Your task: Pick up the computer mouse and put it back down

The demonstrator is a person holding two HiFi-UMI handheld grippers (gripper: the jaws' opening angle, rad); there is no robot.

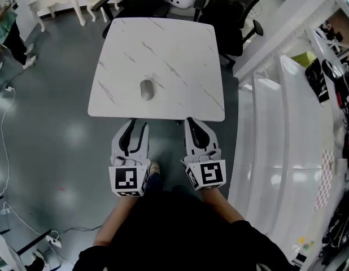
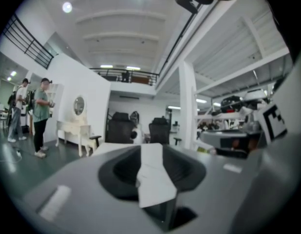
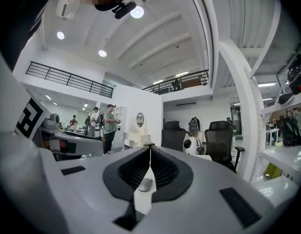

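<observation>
White marble-patterned table (image 1: 180, 44) carries the grey computer mouse (image 1: 147, 89), which lies flat left of centre, toward the near edge, with nothing touching it. Both grippers are held just short of that near edge, well clear of the mouse. Left gripper (image 1: 137, 124) — jaws partly apart, nothing between them. Right gripper (image 1: 190, 119) — jaw tips together, empty; the mouse shows beyond them in the right gripper view. Black office chairs (image 1: 236, 10) stand at the table's far side.

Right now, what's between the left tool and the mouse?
Just bare table, nothing else. The head view shows that stretch between the left tool and the mouse.
</observation>
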